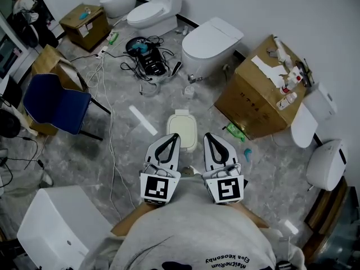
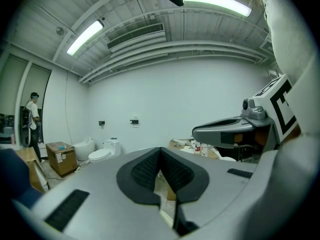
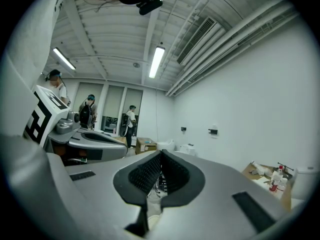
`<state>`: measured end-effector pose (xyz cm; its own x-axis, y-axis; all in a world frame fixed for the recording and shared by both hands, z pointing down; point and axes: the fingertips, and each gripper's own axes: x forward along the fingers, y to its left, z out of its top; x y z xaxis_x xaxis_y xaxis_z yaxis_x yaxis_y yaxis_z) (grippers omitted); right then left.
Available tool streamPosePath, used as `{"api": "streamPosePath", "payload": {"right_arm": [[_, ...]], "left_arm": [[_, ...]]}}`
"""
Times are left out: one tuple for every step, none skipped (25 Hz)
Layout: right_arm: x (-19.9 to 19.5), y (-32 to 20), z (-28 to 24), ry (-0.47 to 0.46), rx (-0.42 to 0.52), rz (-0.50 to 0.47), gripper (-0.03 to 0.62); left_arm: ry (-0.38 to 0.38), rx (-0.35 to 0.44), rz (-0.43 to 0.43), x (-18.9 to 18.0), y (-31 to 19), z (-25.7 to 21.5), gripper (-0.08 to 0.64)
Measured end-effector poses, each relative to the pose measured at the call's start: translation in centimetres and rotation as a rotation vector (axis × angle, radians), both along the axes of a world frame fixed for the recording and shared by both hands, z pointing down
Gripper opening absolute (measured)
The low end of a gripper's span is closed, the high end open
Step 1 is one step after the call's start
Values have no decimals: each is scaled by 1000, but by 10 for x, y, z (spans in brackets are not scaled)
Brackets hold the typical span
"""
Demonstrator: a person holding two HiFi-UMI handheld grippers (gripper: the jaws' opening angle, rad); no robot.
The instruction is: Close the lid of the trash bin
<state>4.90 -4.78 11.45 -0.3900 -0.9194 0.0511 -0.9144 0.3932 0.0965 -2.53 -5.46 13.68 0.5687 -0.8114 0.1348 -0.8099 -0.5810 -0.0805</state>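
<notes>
The person holds both claws side by side above a grey marbled floor (image 1: pixel 135 170), just ahead of a grey shirt (image 1: pixel 191 238). The left claw (image 1: pixel 172 136) has its jaws pressed together, the ribbed black pads meeting at the tips with nothing between them; the right claw (image 1: pixel 207 135) is pressed together in the same way and is empty too. Both point forward and roughly level, each with its marker cube nearest the body.

The trash bin (image 1: pixel 181 129) stands on the floor just beyond the claw tips and between them, apart from both. From above, its pale cream lid (image 1: pixel 181 121) seems to lie flat across the top.

A green bottle (image 1: pixel 235 131) lies on the floor to the right of the bin, just beside a large cardboard box (image 1: pixel 253 100); the box's top carries small bottles (image 1: pixel 288 89) and paper scraps. White toilets (image 1: pixel 211 44) stand along the far wall, and near them a tangle of black cables (image 1: pixel 146 61) sprawls on the floor. A white cord (image 1: pixel 110 134) runs down the floor at the left, past a blue chair (image 1: pixel 56 103); a smaller cardboard box (image 1: pixel 84 21) sits in the far left corner.

In the right gripper view, people (image 3: pixel 130 120) stand at a far doorway.
</notes>
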Motion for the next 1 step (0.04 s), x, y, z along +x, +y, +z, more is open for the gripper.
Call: {"api": "streamPosePath", "payload": {"right_arm": [[1, 1, 2, 9, -9, 2, 32]], "left_arm": [[2, 11, 2, 0, 0, -1, 20]]}}
